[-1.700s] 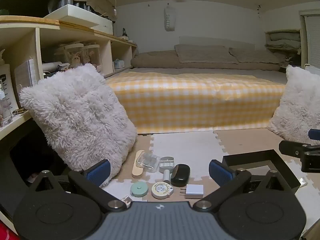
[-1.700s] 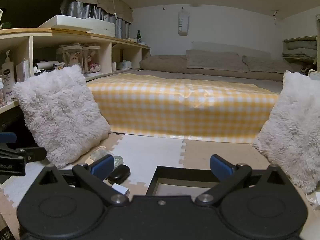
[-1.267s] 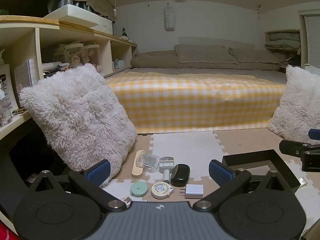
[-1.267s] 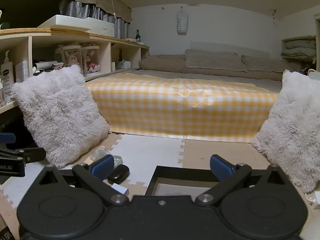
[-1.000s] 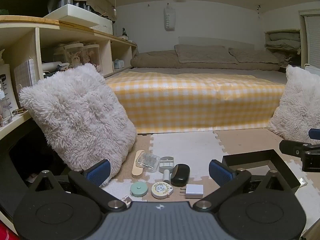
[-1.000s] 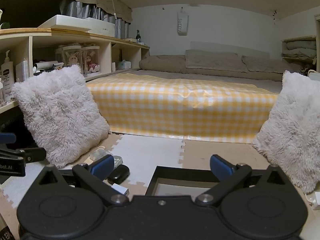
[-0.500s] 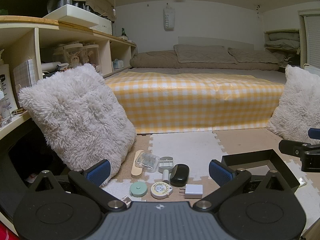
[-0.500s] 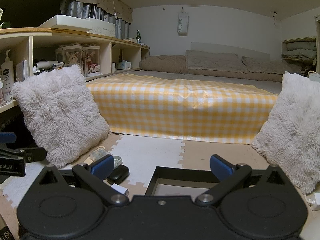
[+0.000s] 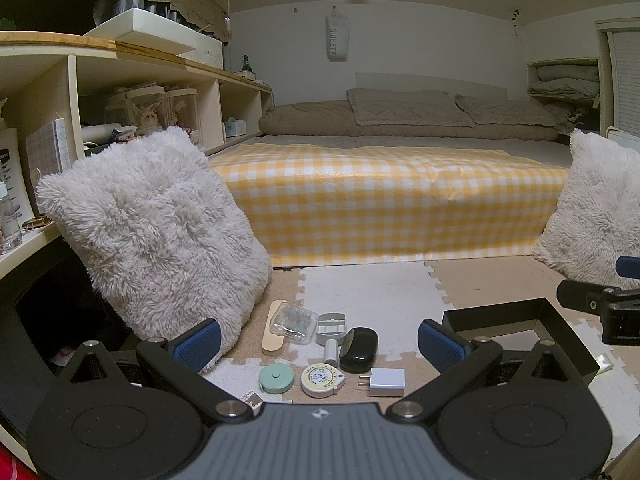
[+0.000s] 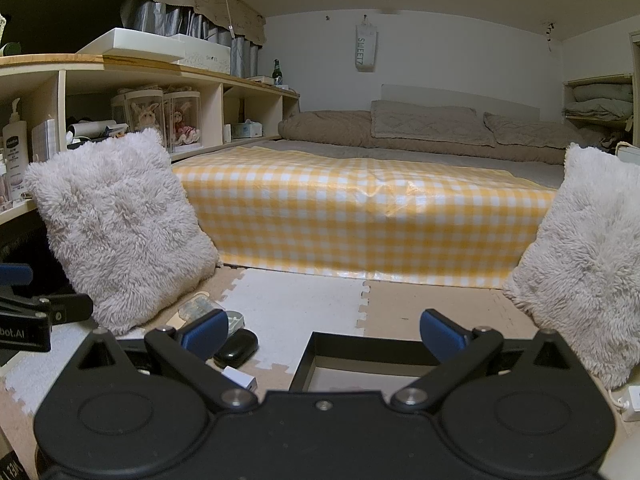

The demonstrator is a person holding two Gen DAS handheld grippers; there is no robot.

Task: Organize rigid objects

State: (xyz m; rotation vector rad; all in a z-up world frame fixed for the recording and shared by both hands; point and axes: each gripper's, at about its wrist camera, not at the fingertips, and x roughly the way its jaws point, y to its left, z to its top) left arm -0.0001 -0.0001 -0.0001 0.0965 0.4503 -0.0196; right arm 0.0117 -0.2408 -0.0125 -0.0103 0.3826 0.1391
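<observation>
Left wrist: charger [image 9: 386, 382] between left gripper's [image 9: 319, 340] fingers.

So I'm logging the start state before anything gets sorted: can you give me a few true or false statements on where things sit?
1. The left claw is open and holds nothing. True.
2. The white charger plug lies inside the black tray. False: it lies on the floor mat, left of the tray.
3. The black case lies beside the grey pill box. True.
4. The right claw grips the green tape measure. False: it is open and holds nothing.
</observation>
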